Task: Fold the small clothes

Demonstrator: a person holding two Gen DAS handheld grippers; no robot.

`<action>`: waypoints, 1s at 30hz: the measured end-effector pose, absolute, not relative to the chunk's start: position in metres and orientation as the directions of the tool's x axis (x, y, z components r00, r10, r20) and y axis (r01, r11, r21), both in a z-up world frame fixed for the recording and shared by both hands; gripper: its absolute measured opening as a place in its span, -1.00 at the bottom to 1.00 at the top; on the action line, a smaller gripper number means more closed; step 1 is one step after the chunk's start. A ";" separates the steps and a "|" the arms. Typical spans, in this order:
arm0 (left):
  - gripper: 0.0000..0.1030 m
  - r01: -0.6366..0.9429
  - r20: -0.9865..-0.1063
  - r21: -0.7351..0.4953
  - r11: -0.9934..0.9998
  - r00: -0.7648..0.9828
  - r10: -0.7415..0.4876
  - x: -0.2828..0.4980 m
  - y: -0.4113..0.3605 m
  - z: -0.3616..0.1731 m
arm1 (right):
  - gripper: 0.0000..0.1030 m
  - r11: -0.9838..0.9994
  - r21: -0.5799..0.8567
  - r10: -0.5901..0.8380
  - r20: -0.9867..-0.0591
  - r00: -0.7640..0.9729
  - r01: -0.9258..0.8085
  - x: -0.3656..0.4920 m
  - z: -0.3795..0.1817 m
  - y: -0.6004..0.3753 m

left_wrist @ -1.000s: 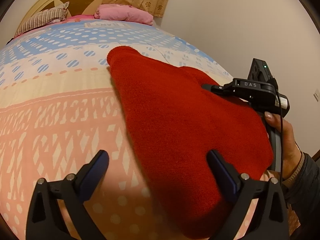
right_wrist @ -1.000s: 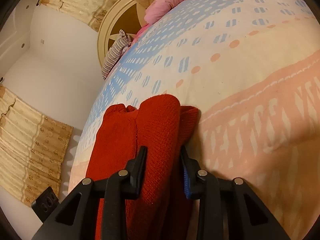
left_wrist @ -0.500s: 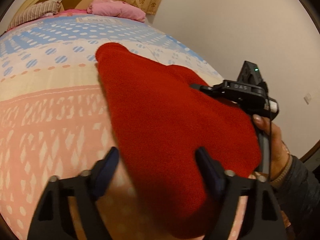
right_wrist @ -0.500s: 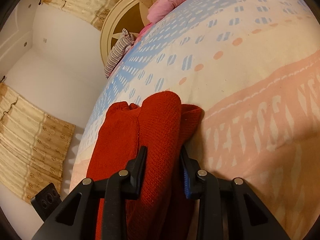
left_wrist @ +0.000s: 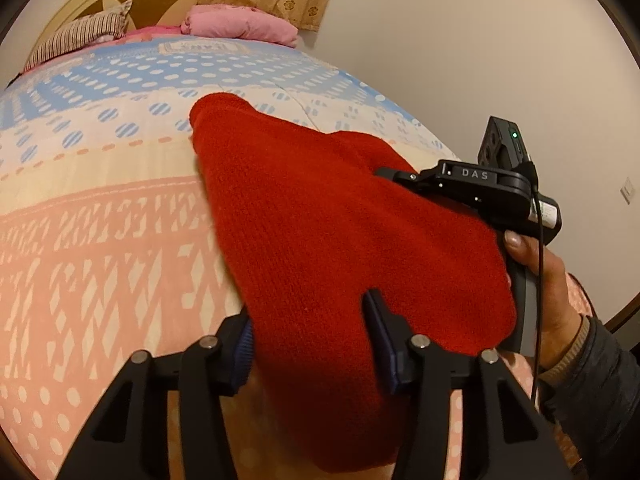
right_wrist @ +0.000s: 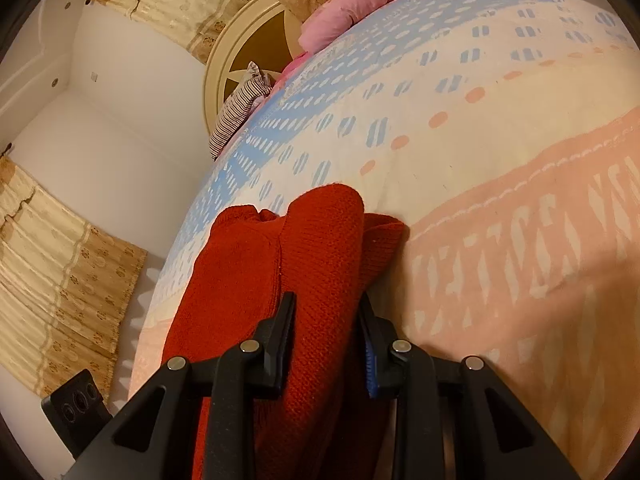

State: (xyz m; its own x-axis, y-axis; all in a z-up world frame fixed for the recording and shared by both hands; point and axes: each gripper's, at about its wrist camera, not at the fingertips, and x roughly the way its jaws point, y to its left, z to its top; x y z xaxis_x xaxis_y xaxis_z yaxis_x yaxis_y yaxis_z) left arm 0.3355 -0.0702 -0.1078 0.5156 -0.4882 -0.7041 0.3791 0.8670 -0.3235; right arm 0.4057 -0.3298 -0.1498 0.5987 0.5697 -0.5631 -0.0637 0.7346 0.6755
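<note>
Left tool (left_wrist: 308,344) closed onto red sweater (left_wrist: 320,232)

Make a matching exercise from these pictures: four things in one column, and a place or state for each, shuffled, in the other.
Things:
1. red knit garment
2. pink pillow
3. striped pillow
4. right tool

Places or states:
A. at the head of the bed, nearer the bare wall
B. shut on a bunched fold of knit
C. at the head of the bed, on the far side from that wall
D. spread over the patterned bedspread, between the fingers of the left tool

Pairs: 1-D, 2-A, 3-C, 4-B
</note>
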 end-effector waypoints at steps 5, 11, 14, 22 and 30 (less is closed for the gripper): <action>-0.16 0.381 -0.706 -0.293 0.877 0.532 -0.467 0.334 -0.071 -0.103 | -0.46 0.756 0.644 0.560 -0.544 0.625 -0.117 0.398 -0.141 -0.325; -0.20 0.391 -0.712 -0.251 0.885 0.545 -0.443 0.331 -0.074 -0.099 | -0.47 0.777 0.616 0.537 -0.543 0.645 -0.128 0.390 -0.135 -0.321; -0.23 0.396 -0.713 -0.252 0.883 0.542 -0.446 0.331 -0.072 -0.098 | -0.47 0.786 0.607 0.524 -0.553 0.648 -0.118 0.388 -0.132 -0.319; -0.26 0.409 -0.712 -0.240 0.880 0.541 -0.447 0.322 -0.067 -0.087 | -0.48 0.766 0.628 0.542 -0.516 0.664 -0.138 0.372 -0.115 -0.316; -0.28 0.412 -0.709 -0.215 0.885 0.558 -0.432 0.301 -0.058 -0.073 | -0.48 0.745 0.649 0.567 -0.497 0.656 -0.152 0.351 -0.103 -0.301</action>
